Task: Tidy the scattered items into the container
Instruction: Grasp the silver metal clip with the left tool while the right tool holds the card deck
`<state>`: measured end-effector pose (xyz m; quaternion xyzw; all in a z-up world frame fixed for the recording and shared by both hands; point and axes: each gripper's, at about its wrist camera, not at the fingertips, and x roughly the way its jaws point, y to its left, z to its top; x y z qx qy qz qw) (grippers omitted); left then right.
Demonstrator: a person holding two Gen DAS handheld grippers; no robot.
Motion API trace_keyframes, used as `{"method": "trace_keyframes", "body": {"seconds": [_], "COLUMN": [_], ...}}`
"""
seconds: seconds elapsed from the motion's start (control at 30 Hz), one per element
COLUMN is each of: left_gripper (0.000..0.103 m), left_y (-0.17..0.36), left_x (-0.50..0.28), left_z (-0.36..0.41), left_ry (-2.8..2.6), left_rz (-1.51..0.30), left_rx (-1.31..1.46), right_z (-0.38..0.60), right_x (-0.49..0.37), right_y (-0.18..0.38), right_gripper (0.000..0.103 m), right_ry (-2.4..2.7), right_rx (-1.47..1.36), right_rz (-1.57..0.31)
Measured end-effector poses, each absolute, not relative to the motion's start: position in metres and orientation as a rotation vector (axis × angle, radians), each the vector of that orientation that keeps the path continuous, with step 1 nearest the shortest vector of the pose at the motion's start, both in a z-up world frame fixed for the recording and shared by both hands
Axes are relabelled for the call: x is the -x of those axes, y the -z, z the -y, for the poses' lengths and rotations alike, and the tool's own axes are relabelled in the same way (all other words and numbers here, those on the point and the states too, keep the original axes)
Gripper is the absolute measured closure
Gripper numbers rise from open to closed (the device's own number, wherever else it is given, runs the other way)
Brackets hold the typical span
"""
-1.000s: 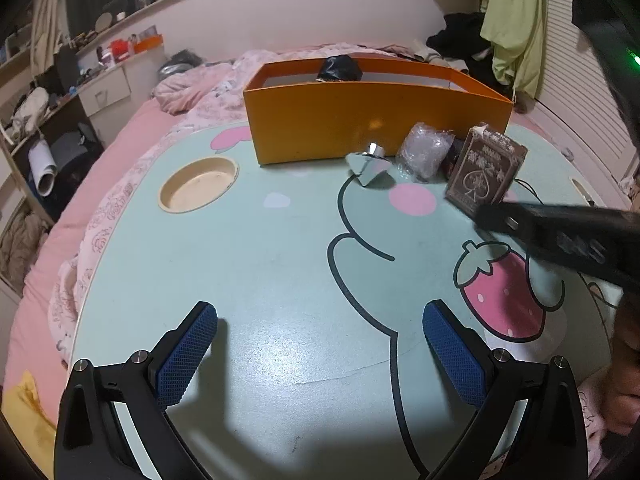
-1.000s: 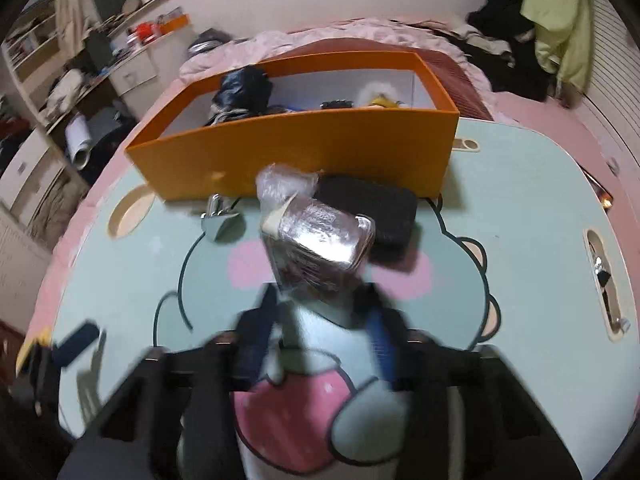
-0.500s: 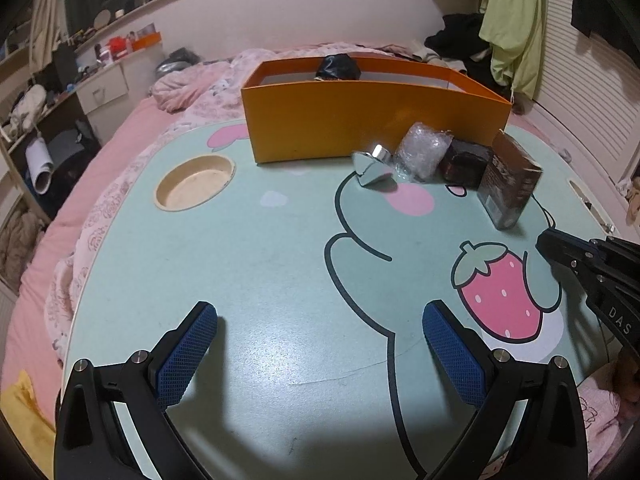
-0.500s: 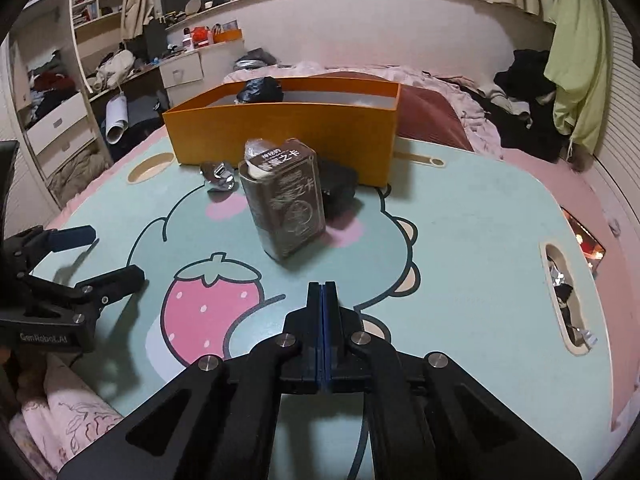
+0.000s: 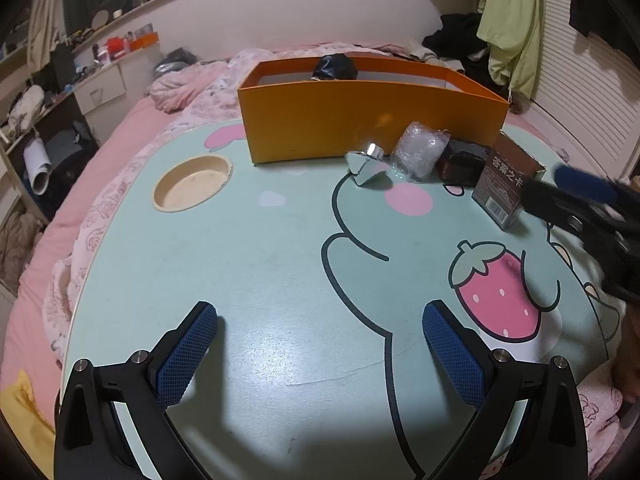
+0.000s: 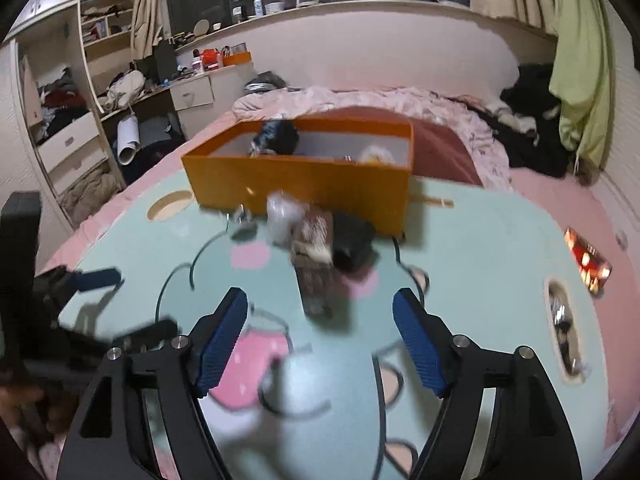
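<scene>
An orange box [image 5: 372, 120] stands at the back of the mint table [image 5: 260, 264] with a black bundle [image 5: 334, 67] inside. In front of it lie a silver clip [image 5: 366, 164], a clear plastic packet [image 5: 418, 152], a black pouch [image 5: 462, 162] and a brown card box [image 5: 506, 184]. My left gripper [image 5: 320, 344] is open and empty, low over the near table. My right gripper [image 6: 320, 336] is open and empty, aimed at the brown card box [image 6: 316, 264], which looks blurred. It also shows at the right of the left wrist view [image 5: 580, 204].
A round cup recess [image 5: 192, 182] sits in the table's left part. A slot [image 6: 564, 332] and a lit red object [image 6: 588, 260] are at the table's right side. Pink bedding [image 6: 360, 98] and dark clothes [image 6: 532, 128] lie behind the orange box [image 6: 304, 176].
My right gripper let go of the brown card box, drew back, shut, and has now opened and moved toward the box again. The left gripper has stayed still.
</scene>
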<state>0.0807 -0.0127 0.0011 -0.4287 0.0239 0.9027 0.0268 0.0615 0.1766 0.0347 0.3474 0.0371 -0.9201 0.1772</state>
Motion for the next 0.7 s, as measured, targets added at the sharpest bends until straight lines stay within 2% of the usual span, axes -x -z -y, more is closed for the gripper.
{"method": "trace_keyframes", "body": {"seconds": [0.07, 0.1, 0.17, 0.4, 0.47, 0.53, 0.67, 0.7], "left_gripper": [0.0, 0.0, 0.0, 0.003, 0.015, 0.032, 0.046, 0.054], "left_y": [-0.001, -0.002, -0.004, -0.037, -0.038, -0.033, -0.02, -0.017], "left_x": [-0.081, -0.081, -0.081, -0.053, -0.037, -0.018, 0.011, 0.015], "left_z": [0.012, 0.012, 0.014, 0.005, -0.005, -0.015, -0.029, -0.031], "left_ry": [-2.789, -2.789, -2.786, -2.759, -2.726, -2.672, -2.645, -2.648], "left_rz": [-0.075, -0.076, -0.067, -0.126, -0.197, -0.25, -0.31, -0.331], "left_rx": [1.322, 1.319, 1.305, 1.187, 1.201, 1.238, 1.29, 1.293], "right_z": [-0.164, -0.159, -0.158, -0.197, -0.204, -0.204, -0.194, -0.194], "right_x": [-0.05, -0.045, -0.042, -0.071, -0.068, -0.066, -0.068, -0.068], "right_y": [-0.033, -0.029, -0.021, -0.022, -0.019, -0.02, -0.022, -0.022], "right_gripper": [0.031, 0.057, 0.083, 0.083, 0.083, 0.083, 0.083, 0.083], "right_ry": [2.599, 2.581, 2.529, 2.532, 2.542, 2.54, 2.544, 2.544], "right_rx": [-1.019, -1.068, -1.13, -0.995, -1.01, -1.01, -1.007, -1.009], "right_rz": [-0.138, -0.14, -0.098, 0.062, 0.108, 0.118, 0.062, 0.058]}}
